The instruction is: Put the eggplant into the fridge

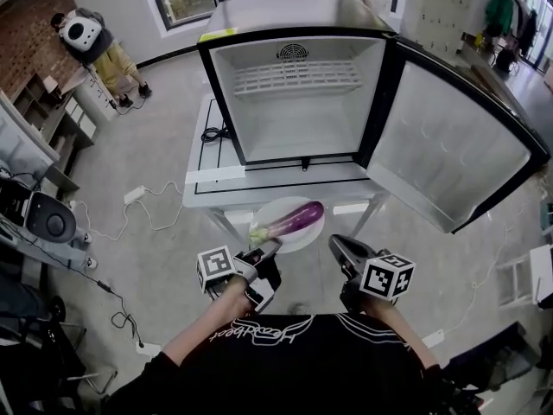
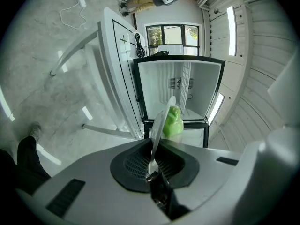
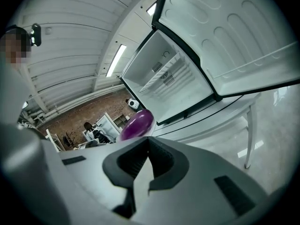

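We log the left gripper [image 1: 266,251] with its jaws nearly closed, pinching the left rim of a round white plate [image 1: 294,241]. The long purple eggplant [image 1: 300,218] lies on that plate, near the white table [image 1: 207,188], short of the open white fridge [image 1: 298,111]. The right gripper [image 1: 337,245] is clamped on the plate's right rim.

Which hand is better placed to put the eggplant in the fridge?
Left, slightly: both hold the plate, but the left gripper faces the open fridge; its door hangs nearer the right gripper.
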### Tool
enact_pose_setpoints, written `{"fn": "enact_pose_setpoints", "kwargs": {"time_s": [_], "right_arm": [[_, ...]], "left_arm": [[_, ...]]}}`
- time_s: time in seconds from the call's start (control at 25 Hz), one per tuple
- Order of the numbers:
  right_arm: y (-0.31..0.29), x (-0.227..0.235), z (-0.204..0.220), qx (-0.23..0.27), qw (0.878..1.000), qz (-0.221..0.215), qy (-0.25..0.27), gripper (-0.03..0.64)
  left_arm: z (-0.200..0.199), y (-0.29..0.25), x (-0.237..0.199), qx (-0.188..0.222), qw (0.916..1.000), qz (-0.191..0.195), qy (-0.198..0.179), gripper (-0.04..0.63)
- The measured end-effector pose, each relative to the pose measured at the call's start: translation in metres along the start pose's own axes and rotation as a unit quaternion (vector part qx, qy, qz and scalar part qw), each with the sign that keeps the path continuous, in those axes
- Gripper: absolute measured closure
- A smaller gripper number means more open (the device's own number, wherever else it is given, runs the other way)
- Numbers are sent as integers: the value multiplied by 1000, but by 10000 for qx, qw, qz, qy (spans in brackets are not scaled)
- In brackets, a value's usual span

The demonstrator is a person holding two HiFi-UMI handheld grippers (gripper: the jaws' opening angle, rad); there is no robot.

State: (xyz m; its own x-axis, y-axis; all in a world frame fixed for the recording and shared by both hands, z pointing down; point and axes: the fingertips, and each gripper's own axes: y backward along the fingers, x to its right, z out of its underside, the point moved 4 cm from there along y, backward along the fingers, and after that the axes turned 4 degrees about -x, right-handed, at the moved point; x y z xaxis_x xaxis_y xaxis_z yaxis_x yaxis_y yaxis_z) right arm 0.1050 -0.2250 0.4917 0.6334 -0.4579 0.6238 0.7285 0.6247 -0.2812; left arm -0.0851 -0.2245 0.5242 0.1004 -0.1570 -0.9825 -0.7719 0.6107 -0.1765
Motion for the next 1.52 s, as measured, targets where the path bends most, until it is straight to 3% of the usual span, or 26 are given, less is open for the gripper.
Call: {"fn": "enact_pose_setpoints", "kwargs": {"time_s": [0.28,0.76,1.52], "right_arm": [[-9,19,-28,71,9998,-87,138,611],[-14,30,-39,203,9997,39,124,611],[-72,67,-74,223,9994,265,-26,611]], "left_arm": [[-13,-31,15,1,9999,135,-80,569],[-29,-43,17,-104,9998,120,-141,569],[-106,-95,18,-241,9997,10,-100,569]]}}
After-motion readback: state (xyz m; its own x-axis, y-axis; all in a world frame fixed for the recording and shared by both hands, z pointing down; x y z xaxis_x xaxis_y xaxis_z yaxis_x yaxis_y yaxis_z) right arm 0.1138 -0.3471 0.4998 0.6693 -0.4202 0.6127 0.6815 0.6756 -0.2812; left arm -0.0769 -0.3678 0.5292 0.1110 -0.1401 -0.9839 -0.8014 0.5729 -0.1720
